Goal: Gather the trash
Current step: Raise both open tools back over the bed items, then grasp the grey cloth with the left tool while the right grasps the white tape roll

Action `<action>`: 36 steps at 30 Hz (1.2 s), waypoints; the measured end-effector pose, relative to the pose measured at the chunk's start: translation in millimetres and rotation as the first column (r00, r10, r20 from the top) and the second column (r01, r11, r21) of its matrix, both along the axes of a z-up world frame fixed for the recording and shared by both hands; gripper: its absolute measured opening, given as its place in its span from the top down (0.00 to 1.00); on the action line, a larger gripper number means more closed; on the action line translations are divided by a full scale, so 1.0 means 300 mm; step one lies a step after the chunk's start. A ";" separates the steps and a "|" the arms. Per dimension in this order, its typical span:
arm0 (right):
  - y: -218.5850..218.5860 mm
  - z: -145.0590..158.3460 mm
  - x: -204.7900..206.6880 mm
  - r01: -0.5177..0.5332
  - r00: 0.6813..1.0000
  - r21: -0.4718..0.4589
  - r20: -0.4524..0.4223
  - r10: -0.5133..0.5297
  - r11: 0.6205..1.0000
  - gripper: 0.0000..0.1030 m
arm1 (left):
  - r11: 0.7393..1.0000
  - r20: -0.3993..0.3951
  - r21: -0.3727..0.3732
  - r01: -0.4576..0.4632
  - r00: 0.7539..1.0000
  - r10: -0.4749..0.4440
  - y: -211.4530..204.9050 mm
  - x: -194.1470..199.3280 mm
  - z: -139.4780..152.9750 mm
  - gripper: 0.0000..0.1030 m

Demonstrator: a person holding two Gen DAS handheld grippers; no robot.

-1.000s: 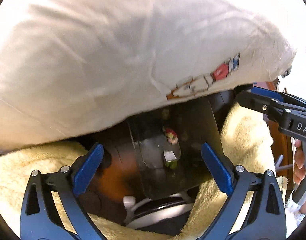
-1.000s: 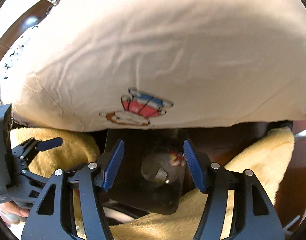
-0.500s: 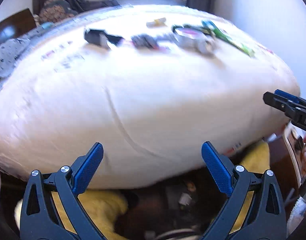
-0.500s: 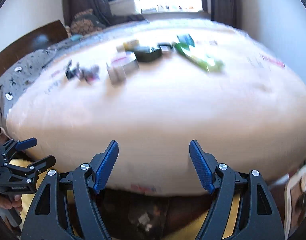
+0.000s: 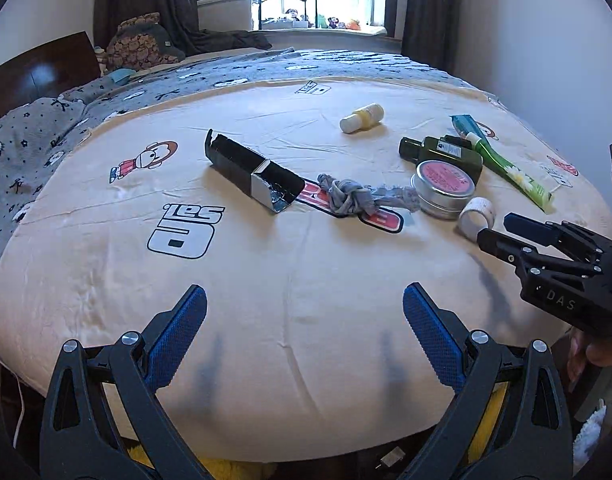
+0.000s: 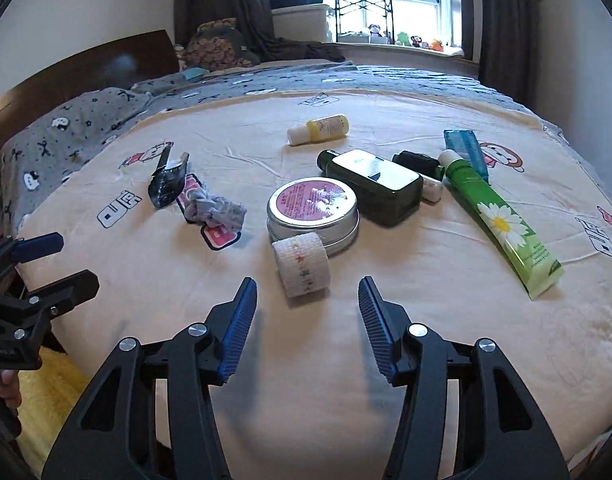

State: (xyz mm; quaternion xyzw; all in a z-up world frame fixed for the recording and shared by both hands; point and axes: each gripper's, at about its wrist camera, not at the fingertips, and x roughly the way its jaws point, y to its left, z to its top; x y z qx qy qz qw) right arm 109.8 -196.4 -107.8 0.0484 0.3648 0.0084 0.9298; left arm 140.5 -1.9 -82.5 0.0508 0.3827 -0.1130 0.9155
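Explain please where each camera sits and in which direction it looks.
Left wrist: on the open left gripper at the bed's near edge, facing the window; the right gripper shows at right.
Right wrist: on the open right gripper, same direction; the left gripper shows at left.
Shared: round tin, bandage roll.

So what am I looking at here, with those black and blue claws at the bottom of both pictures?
Those are two hand-held grippers; a person carries one in each hand, no robot arm. Each picture comes from a camera on one gripper: the left gripper and the right gripper. Both are open and hold nothing. They face a bed strewn with things: a torn black box, a knotted grey rag, a round tin, a tape roll, a dark green bottle, a green tube and a small yellow bottle.
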 end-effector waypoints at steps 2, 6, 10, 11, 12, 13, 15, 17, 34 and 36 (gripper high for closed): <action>0.000 -0.012 0.021 -0.009 1.000 0.001 -0.010 0.009 1.000 0.54 | 1.000 -0.008 -0.002 0.000 1.000 0.000 -0.007 0.023 -0.007 0.09; 0.012 -0.042 0.044 -0.035 0.999 -0.007 -0.027 0.035 0.999 0.71 | 1.000 -0.024 -0.008 0.004 1.000 -0.004 -0.033 0.075 -0.025 0.10; 0.009 -0.039 0.025 -0.029 1.000 -0.013 -0.008 0.029 0.999 0.74 | 1.000 -0.041 0.000 0.018 0.999 -0.018 -0.081 0.134 -0.054 0.10; 0.004 -0.034 0.012 -0.019 1.000 -0.020 -0.005 0.019 1.000 0.74 | 1.000 -0.045 -0.003 0.023 0.999 -0.023 -0.090 0.146 -0.060 0.11; -0.002 -0.031 0.005 -0.011 1.000 -0.024 -0.003 0.011 1.000 0.74 | 1.000 -0.050 -0.008 0.027 0.998 -0.028 -0.102 0.161 -0.066 0.12; -0.011 -0.028 -0.004 -0.004 1.000 -0.023 -0.001 0.004 1.000 0.74 | 0.999 -0.056 -0.015 0.031 0.998 -0.032 -0.113 0.177 -0.072 0.13; -0.030 -0.021 -0.025 0.007 1.000 -0.015 0.003 -0.007 1.000 0.74 | 0.999 -0.069 -0.028 0.031 0.997 -0.032 -0.135 0.212 -0.082 0.16; -0.046 -0.016 -0.044 0.016 1.000 -0.014 0.007 -0.016 1.000 0.74 | 0.999 -0.076 -0.043 0.029 0.997 -0.032 -0.153 0.241 -0.087 0.18; -0.130 -0.009 -0.163 0.080 0.997 -0.013 0.023 -0.080 0.997 0.74 | 0.998 -0.114 -0.053 0.033 0.993 -0.039 -0.207 0.352 -0.104 0.72; -0.126 -0.003 -0.181 0.082 0.996 -0.020 0.029 -0.082 0.996 0.74 | 0.998 -0.112 -0.052 0.043 0.993 -0.048 -0.197 0.319 -0.098 0.73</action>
